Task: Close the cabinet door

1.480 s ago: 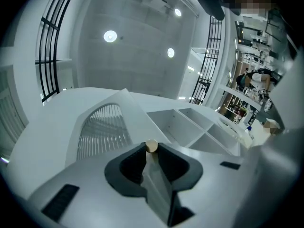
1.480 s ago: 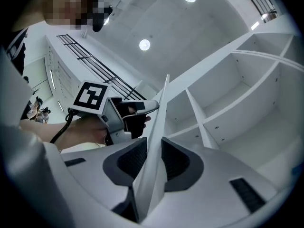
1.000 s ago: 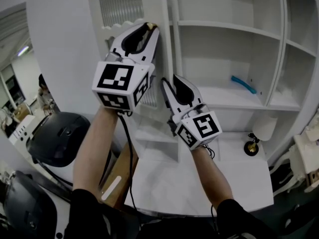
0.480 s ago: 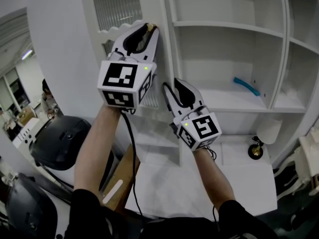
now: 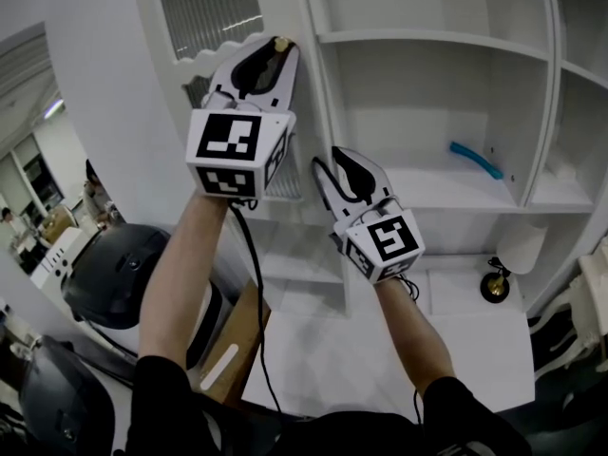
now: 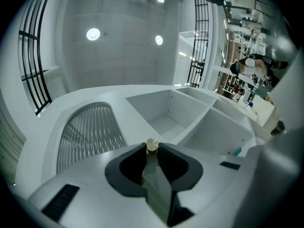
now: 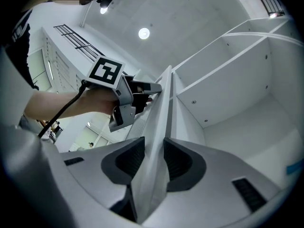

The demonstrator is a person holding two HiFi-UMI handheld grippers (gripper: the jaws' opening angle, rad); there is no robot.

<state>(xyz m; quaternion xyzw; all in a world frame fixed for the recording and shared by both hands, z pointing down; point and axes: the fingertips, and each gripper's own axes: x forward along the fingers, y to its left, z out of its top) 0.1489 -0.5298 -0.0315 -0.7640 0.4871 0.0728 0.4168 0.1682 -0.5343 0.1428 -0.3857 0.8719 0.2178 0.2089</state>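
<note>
- Cabinet door (image 5: 204,12), white with a ribbed pane, stands swung out at the left of the open shelves (image 5: 427,46).
- Left tongs (image 5: 275,47) are clamped on the small knob (image 6: 152,146) high on the door's free edge.
- Right tongs (image 7: 154,141) straddle that edge lower down; their jaws are opening, with the edge between them and seemingly no longer pinched.
- Panel looks stiff and light and should swing easily. Its painted edge is likely slippery and the pane fragile, so the knob is the safest hold, and a gentle push would avoid a slam.
</note>
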